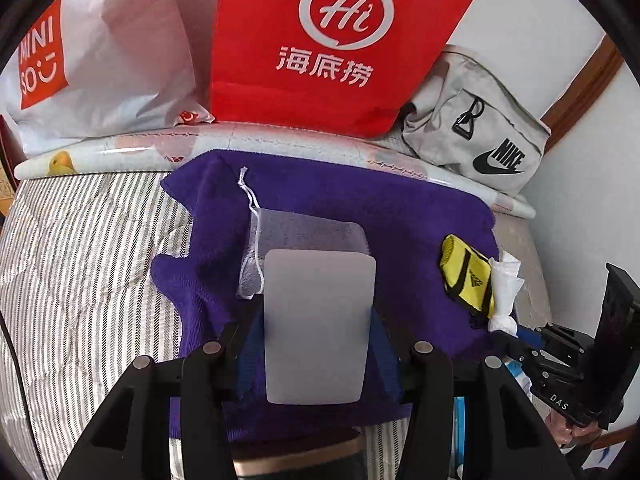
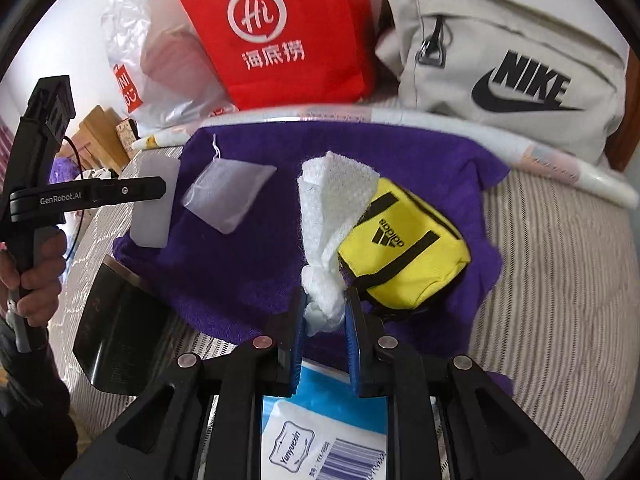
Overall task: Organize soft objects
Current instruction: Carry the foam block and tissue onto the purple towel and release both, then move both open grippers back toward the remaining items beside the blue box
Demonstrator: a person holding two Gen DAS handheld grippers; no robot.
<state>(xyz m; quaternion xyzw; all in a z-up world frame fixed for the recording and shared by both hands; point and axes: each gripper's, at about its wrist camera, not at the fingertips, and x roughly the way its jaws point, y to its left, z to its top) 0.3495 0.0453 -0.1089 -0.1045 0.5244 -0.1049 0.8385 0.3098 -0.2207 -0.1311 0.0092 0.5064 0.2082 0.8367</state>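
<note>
A purple towel [image 1: 340, 204] [image 2: 248, 256] lies spread on the striped bed. My left gripper [image 1: 318, 344] is shut on a translucent white rectangular pad [image 1: 318, 328] [image 2: 154, 204] and holds it above the towel, in front of a white mesh drawstring pouch [image 1: 304, 236] [image 2: 230, 194]. My right gripper [image 2: 324, 312] is shut on the twisted end of a white cloth [image 2: 332, 216] [image 1: 506, 284], which drapes against a yellow Adidas pouch [image 2: 404, 256] [image 1: 466, 280] on the towel's right side.
Along the wall stand a white Miniso plastic bag [image 1: 100, 56], a red paper bag [image 1: 320, 40] [image 2: 280, 28] and a grey Nike bag [image 1: 480, 136] [image 2: 504, 60]. A rolled printed sheet [image 1: 120, 152] lies behind the towel. A blue-and-white packet [image 2: 320, 432] lies under my right gripper.
</note>
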